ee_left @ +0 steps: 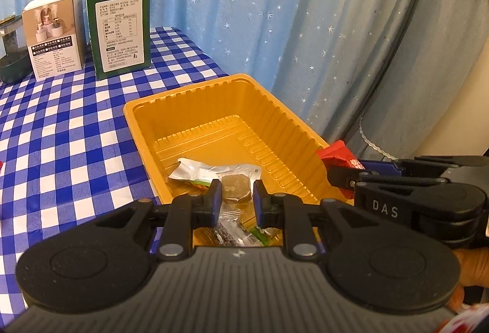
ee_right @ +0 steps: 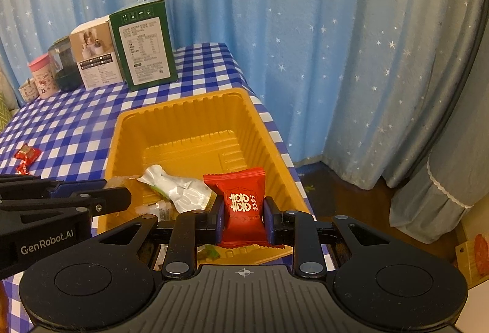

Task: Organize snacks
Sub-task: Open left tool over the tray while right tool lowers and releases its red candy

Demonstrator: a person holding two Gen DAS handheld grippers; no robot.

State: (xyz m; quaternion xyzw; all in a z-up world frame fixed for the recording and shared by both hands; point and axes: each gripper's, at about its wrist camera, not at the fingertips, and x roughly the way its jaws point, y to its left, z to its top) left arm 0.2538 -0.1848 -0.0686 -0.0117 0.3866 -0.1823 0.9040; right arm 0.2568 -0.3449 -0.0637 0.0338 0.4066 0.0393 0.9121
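Observation:
Over the near end of the yellow tray [ee_left: 183, 92] my left gripper [ee_left: 237, 201] is shut on a clear packet with a brown cake [ee_left: 235, 186] inside. My right gripper [ee_right: 243, 216] is shut on a red snack packet [ee_right: 244, 203] with white characters, held upright above the near right corner of the tray [ee_right: 183, 102]. A white-and-green packet [ee_right: 180, 192] and other small wrappers lie on the tray floor. Each gripper shows in the other's view: the right gripper [ee_left: 339, 177] with the red packet [ee_left: 336, 154], and the left gripper [ee_right: 122, 198] at the tray's left wall.
A green carton [ee_right: 143, 51], a white product box [ee_right: 97, 54], a dark jar [ee_right: 62, 64] and a pink cup [ee_right: 41, 73] stand at the back of the checked tablecloth [ee_right: 76, 125]. Red candies [ee_right: 27, 155] lie left of the tray. The table's right edge drops beside the blue curtain [ee_right: 336, 57].

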